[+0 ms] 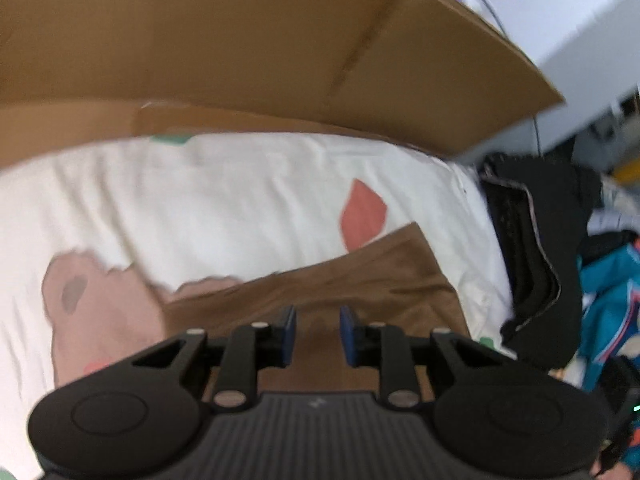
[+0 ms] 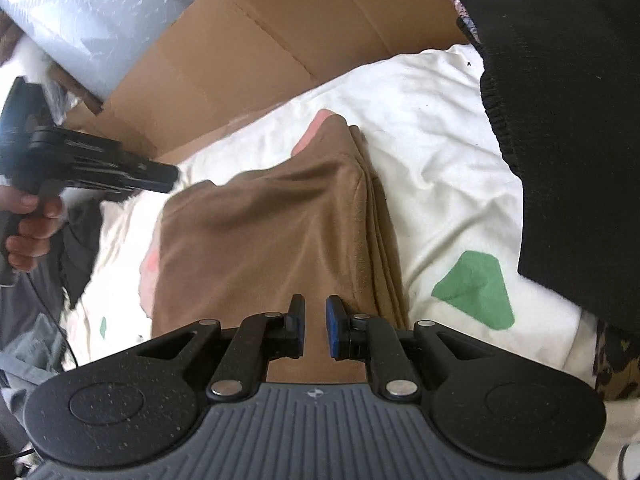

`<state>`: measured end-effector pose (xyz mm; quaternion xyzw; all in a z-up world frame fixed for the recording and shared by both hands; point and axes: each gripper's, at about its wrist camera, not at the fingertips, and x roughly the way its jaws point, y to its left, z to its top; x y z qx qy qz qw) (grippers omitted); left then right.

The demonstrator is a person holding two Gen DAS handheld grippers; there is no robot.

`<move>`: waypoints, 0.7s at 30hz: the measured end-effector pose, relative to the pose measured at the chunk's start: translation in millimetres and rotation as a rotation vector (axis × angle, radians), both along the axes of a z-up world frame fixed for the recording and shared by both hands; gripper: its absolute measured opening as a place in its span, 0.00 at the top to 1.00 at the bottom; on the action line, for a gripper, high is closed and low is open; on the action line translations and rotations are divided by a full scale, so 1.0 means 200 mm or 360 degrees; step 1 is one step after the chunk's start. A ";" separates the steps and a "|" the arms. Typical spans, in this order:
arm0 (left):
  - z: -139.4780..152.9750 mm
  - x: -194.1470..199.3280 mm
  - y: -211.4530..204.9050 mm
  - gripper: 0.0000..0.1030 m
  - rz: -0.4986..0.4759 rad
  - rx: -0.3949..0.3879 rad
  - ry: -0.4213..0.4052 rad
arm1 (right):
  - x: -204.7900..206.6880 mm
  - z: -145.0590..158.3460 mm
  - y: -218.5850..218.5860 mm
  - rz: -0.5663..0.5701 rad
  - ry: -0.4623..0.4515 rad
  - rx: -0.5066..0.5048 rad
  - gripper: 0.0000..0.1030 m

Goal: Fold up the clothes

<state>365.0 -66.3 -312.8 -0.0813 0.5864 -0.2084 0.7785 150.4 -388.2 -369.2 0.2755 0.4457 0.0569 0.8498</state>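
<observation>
A: What colours are the clothes?
B: A plain brown garment (image 2: 260, 240) lies on a cream sheet (image 2: 432, 128) printed with green, coral and tan shapes.
A: And around it?
B: A black knit garment (image 2: 560, 120), a teal garment (image 1: 612, 292) and brown cardboard (image 1: 240, 40).

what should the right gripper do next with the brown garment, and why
Probably lower the right gripper and pinch the near edge of the brown garment. The garment lies folded on the white sheet with layered edges stacked on its right side. The left gripper hangs clear, jaws apart with nothing between them.
</observation>
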 end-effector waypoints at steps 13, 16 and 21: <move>-0.20 -0.11 0.31 0.76 0.0108 -0.0142 -0.0252 | 0.09 -0.03 0.02 0.0017 0.0098 -0.0227 0.87; -0.28 -0.07 0.37 0.79 0.0238 -0.0208 -0.0179 | 0.10 -0.02 0.04 0.0051 0.0112 -0.0295 0.90; -0.35 -0.02 0.38 0.90 0.0273 -0.0169 -0.0203 | 0.12 -0.01 0.06 0.0044 0.0131 -0.0366 0.91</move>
